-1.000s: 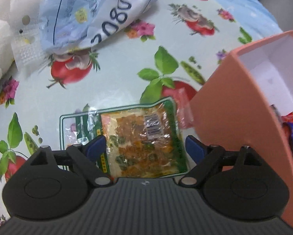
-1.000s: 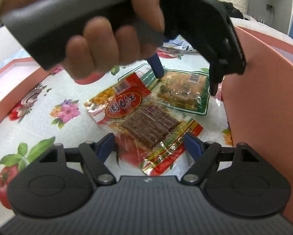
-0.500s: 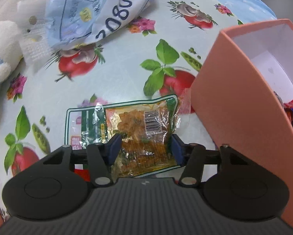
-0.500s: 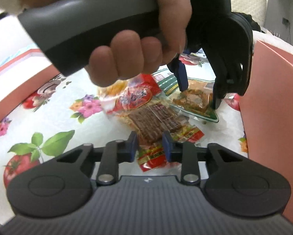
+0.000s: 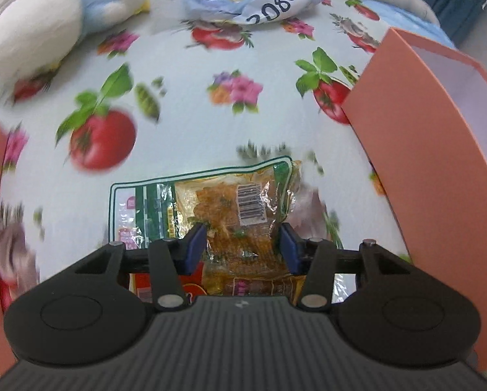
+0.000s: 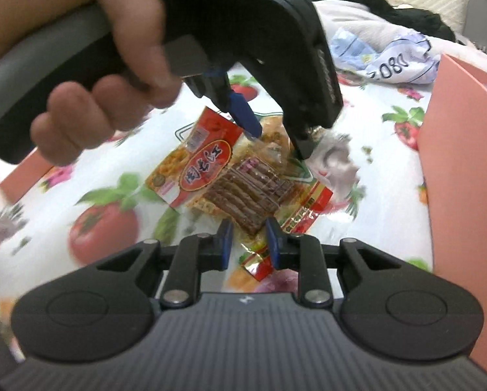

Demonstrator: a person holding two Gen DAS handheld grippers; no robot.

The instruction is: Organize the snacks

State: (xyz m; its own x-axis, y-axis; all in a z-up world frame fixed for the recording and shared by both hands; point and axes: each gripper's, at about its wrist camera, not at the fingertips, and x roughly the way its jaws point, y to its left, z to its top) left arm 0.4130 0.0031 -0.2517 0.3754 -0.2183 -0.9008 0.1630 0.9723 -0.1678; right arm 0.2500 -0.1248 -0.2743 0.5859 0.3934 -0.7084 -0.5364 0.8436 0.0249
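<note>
Floral-cloth bench [image 5: 185, 150] blurred; left hand-held gripper [image 5: 242, 244] just clamped onto green snack packet [image 5: 211, 208], right hand-held gripper [image 6: 248, 244] pinching red packet [image 6: 253, 195].

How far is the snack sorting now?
Done: not visible here; inside the pink box only a white wall shows. In hand: the left gripper grips the green-edged packet, the right gripper the red packet. Left: both packets remain outside the box.
</note>
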